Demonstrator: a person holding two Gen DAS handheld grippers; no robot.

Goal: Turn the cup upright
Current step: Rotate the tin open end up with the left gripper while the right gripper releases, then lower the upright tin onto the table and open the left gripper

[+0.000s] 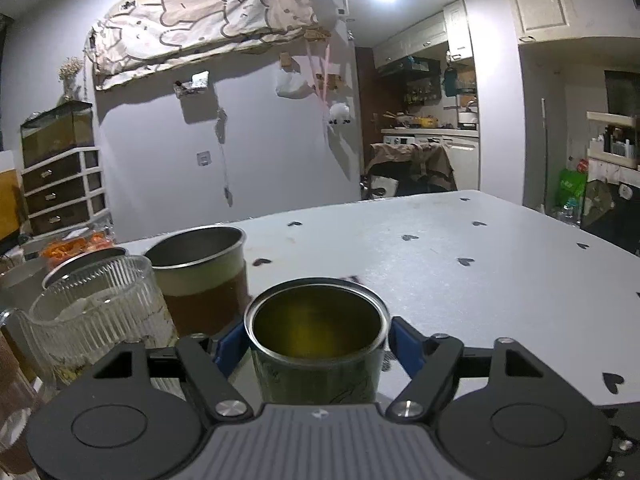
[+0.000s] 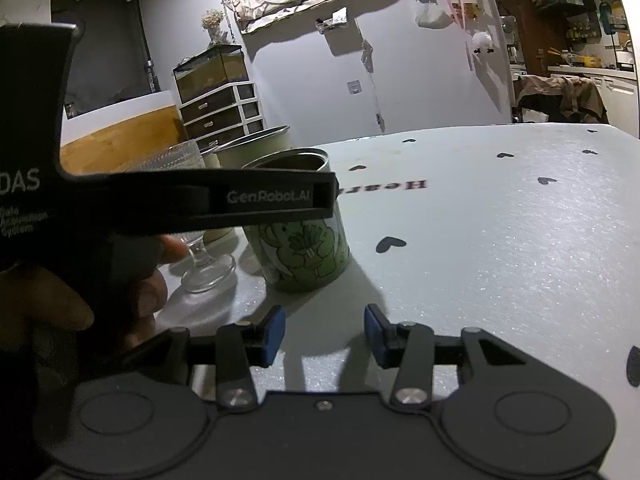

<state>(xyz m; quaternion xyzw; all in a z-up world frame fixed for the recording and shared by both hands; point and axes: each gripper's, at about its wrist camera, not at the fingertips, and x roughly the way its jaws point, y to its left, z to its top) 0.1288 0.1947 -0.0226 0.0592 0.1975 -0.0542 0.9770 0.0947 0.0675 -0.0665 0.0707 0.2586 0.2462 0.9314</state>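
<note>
While upright, cup (image 1: 317,374) in left tool (image 1: 314,338)

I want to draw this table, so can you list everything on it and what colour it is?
Green cup: one, green with a cartoon print and a metal rim, upright on the table with its mouth up, between the left gripper's fingers.
Brown cup: one, metal rim, pale band over brown, upright behind the green one to its left.
Ribbed glass: one, clear, on a stem, far left.
Table: one, white with small black hearts.
Drawer unit: one, white frame with dark drawers, by the wall.
Left gripper: black with blue pads, closed around the green cup.
Right gripper: black with blue pads, open, holding nothing, just short of the cup.
</note>
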